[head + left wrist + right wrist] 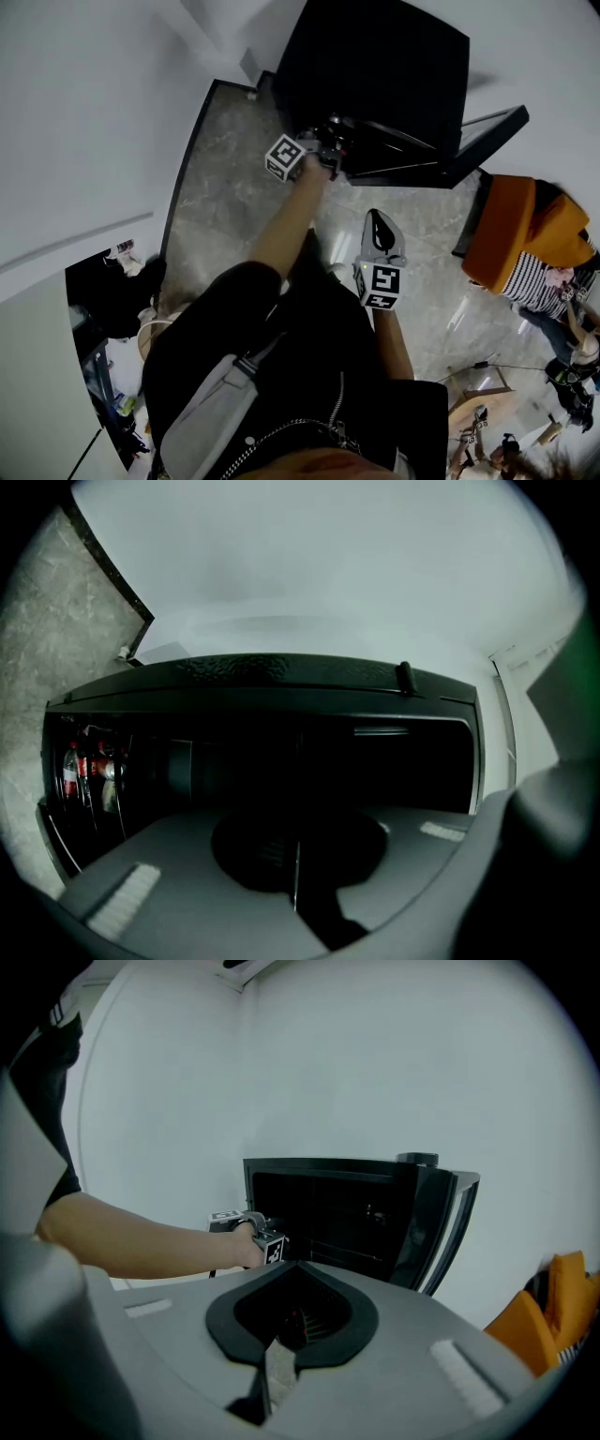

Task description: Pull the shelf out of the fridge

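The black fridge [375, 66] stands against the white wall with its door [487, 141] swung open to the right. My left gripper [330, 157] reaches into the fridge's front opening at the level of a shelf [394, 169]. In the left gripper view the jaws are turned sideways and closed on a thin pale edge [296, 874], which looks like the shelf's front edge; the fridge's inside [281, 761] beyond is dark. My right gripper [380, 223] is held back over the floor, shut with nothing in it [272, 1372]. It looks at the fridge [328, 1208] and at my left gripper [255, 1239].
Red bottles [82, 771] stand inside the fridge. A person in orange and stripes [530, 239] crouches to the right of the door. Loose tools and cables [487, 412] lie on the marble floor [225, 197] at lower right. Dark clutter [112, 291] sits at the left.
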Demonstrator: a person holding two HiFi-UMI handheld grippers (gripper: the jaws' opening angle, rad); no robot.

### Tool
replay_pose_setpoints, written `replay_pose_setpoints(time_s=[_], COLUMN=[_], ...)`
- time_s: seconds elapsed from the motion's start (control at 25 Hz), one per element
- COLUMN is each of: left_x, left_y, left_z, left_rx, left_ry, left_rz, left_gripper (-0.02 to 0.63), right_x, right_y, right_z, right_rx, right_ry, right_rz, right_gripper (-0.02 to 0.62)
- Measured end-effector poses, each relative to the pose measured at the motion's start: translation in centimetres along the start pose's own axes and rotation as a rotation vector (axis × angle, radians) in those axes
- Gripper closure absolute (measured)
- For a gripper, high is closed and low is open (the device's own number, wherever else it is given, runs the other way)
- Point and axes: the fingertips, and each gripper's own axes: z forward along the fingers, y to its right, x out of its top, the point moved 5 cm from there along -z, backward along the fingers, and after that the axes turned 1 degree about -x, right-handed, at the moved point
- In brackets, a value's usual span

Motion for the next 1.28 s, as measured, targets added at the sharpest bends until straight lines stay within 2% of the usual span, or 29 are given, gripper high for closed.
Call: replay_pose_setpoints(time_s=[0.16, 0.28, 0.6, 0.84, 0.96, 1.08, 1.28], left_x=[0.3, 0.3, 0.3, 0.6, 0.8, 0.9, 0.8], left_y=[0.2, 0.3, 0.5, 0.4, -0.2, 0.1, 0.7], left_z=[-1.0, -1.8, -4.0, -5.6, -6.2, -6.5, -7.0], left_rx=[0.004, 0.005, 0.015, 0.012, 0.009, 0.015, 0.028], left_ry=[-0.008, -0.018, -0.024, -0.039, -0.060, -0.063, -0.078], left_rz=[0.000, 0.003, -0.003, -0.005, 0.007, -0.004, -0.017], left_gripper=[0.584, 0.584, 0.584, 0.584, 0.584, 0.584, 0.583], right_x=[-0.2, -0.5, -1.5, -3.4, -4.6, -4.8, -5.6], right_y=[0.2, 0.7, 4.4, 6.0, 5.9, 5.6, 6.8], right_z=[0.8, 1.5, 5.5, 8.5, 9.5, 10.4, 11.8], right_rx=[0.001, 0.000, 0.005, 0.034, 0.091, 0.185, 0.248], right_ry=[-0.007, -0.013, 0.009, -0.012, -0.030, 0.022, 0.132], right_rz=[0.020, 0.071, 0.379, 0.552, 0.699, 0.879, 1.165], right_gripper=[0.594, 0.592, 0.592, 0.591, 0.545, 0.493, 0.485])
